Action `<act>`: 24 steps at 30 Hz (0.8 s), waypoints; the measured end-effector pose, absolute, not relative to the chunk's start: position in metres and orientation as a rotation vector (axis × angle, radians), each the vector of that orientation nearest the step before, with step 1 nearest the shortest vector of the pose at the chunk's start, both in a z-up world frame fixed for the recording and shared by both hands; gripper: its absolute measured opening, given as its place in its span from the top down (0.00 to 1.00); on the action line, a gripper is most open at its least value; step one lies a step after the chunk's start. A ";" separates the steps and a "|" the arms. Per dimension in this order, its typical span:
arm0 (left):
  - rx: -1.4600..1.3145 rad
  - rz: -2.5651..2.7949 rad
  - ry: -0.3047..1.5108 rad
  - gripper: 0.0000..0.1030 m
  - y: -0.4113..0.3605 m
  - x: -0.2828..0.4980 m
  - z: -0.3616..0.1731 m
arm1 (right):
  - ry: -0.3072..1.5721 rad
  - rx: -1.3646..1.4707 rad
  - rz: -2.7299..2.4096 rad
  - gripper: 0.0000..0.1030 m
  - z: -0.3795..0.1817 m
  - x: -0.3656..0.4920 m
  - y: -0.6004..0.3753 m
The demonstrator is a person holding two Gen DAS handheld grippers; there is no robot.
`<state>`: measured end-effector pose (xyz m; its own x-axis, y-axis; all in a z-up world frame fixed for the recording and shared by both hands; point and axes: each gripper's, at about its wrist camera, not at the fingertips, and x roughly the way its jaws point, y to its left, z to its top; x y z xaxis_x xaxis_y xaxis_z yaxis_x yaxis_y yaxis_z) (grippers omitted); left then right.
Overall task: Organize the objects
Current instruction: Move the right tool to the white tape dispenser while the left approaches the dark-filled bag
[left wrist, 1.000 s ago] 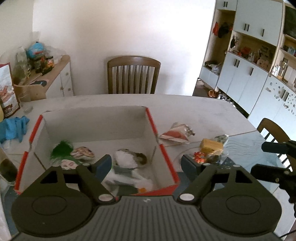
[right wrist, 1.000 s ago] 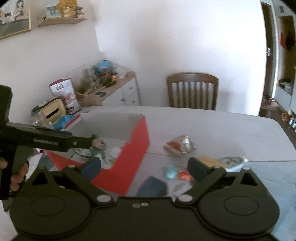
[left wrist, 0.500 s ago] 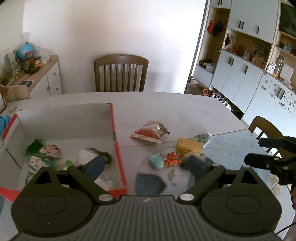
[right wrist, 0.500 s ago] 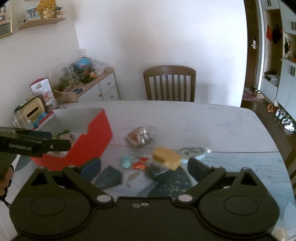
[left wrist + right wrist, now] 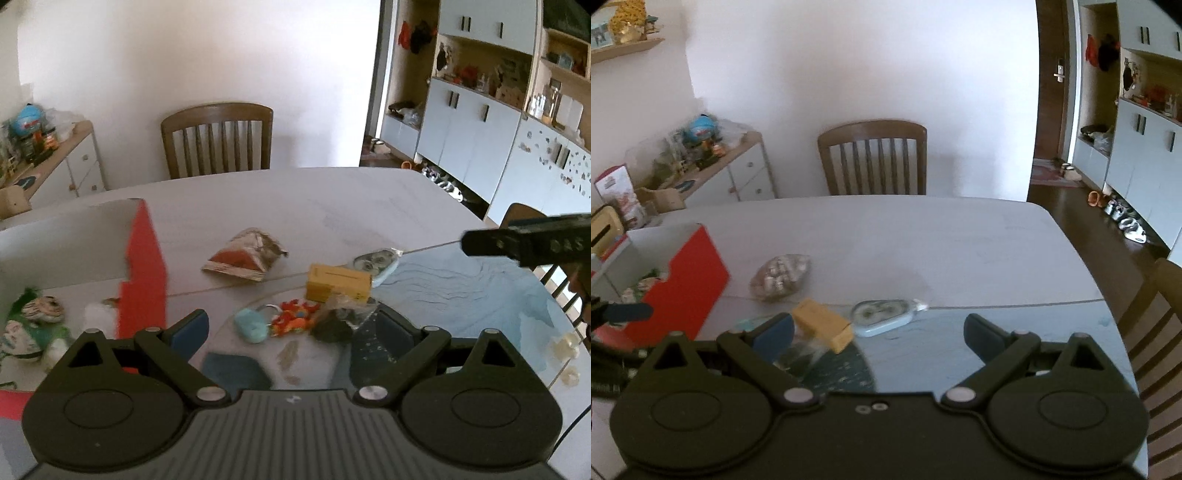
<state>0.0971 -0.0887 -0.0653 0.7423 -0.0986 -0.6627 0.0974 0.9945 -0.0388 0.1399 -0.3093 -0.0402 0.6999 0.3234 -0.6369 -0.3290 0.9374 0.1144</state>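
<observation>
A: Well, start with the left gripper (image 5: 291, 330). What is it doing?

B: Its jaws stand wide and have just been opening; nothing is gripped. Between and just ahead of the blue pads lie a light blue oval thing (image 5: 251, 329), an orange and red toy (image 5: 293, 322) and a dark crumpled clear wrapper (image 5: 341, 319), all on the table (image 5: 332, 210), none pressed.

A: And the yellow box (image 5: 338, 283)?

B: Just beyond that little heap, ahead of the left gripper and slightly to its right. It lies flat, long axis running across the view. From the right wrist view the same box (image 5: 823, 325) sits just ahead of the left pad, long axis slanting from far left to near right.

A: The right gripper (image 5: 879, 332)?

B: Spread open too, holding nothing. Ahead of it, roughly midway between the pads, lies a pale blue correction-tape dispenser (image 5: 882, 316), long axis across the view, its narrow tip pointing right.

A: Containers?

B: One, a red cardboard box (image 5: 142, 280) with a white inside, to the left of both grippers. In it lie painted mask-like faces (image 5: 46, 308), something with green fur (image 5: 26, 297) and a white lump (image 5: 98, 317); blur hides the rest.

A: Anything else loose?

B: A red and white snack packet (image 5: 245, 254) farther ahead of the left gripper, between the red box and the yellow one, long axis across the view.
</observation>
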 end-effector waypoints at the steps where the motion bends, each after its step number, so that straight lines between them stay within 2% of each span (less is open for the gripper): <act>1: 0.003 -0.107 0.728 0.05 -0.094 0.100 -0.068 | 0.713 -0.012 0.359 0.05 -0.043 0.145 -0.309; 10: 0.040 -0.097 0.737 0.05 -0.126 0.121 -0.091 | 0.784 -0.004 0.308 0.05 -0.076 0.196 -0.306; 24: 0.039 -0.058 0.766 0.05 -0.131 0.140 -0.106 | 0.881 -0.020 0.258 0.05 -0.125 0.256 -0.257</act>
<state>0.1404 -0.1312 -0.1057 0.7191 -0.0379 -0.6939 0.0662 0.9977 0.0141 0.2558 -0.2565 -0.1251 0.6077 0.2148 -0.7646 -0.2310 0.9689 0.0886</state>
